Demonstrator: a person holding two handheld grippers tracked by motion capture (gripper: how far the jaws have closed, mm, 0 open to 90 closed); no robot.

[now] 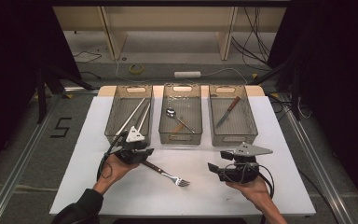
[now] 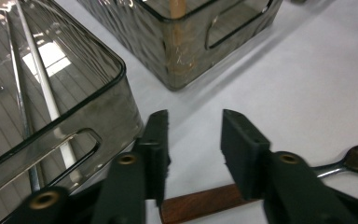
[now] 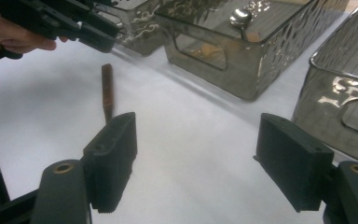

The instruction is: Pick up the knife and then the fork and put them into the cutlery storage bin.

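On the counter (image 1: 205,186), before the bins: fork (image 1: 168,175) lies flat | left hand-held gripper (image 2: 193,140) straddles its wooden handle, pads not pressing | right hand-held gripper (image 3: 198,154) released, empty | advice: centre handle, clamp squarely before lifting.

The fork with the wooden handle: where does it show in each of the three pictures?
High view: fork lies on the white table, bottom centre.
Left gripper view: its handle at the bottom edge, behind the claws.
Right gripper view: handle left of centre.
Shared landmark: middle bin.
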